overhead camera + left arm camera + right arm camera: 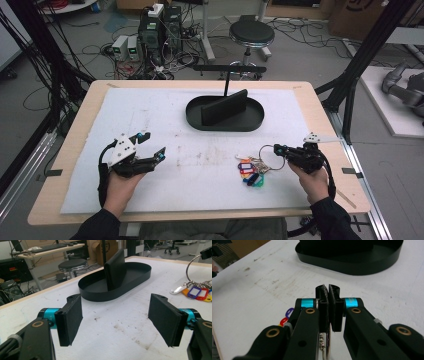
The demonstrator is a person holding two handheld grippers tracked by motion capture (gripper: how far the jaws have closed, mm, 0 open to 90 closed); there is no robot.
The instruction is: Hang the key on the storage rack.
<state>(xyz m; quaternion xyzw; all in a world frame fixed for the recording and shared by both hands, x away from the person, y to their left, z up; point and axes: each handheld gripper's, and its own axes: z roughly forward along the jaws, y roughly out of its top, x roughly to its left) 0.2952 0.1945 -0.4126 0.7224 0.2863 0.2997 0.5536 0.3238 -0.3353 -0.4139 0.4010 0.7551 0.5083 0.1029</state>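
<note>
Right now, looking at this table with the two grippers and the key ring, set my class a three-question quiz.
1. True or false: the left gripper stands open with nothing between its pads.
2. What does the right gripper grip? A) the black tray B) the key ring C) a tag
3. Where do the coloured tags lie?

Key: 1 true. 2 B. 3 On the white mat, hanging off the ring, near the right gripper.

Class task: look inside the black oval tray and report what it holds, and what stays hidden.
Inside the black oval tray one dark flat slab stands upright on edge, with bare floor around it. The floor strip behind the slab is covered from view.
</note>
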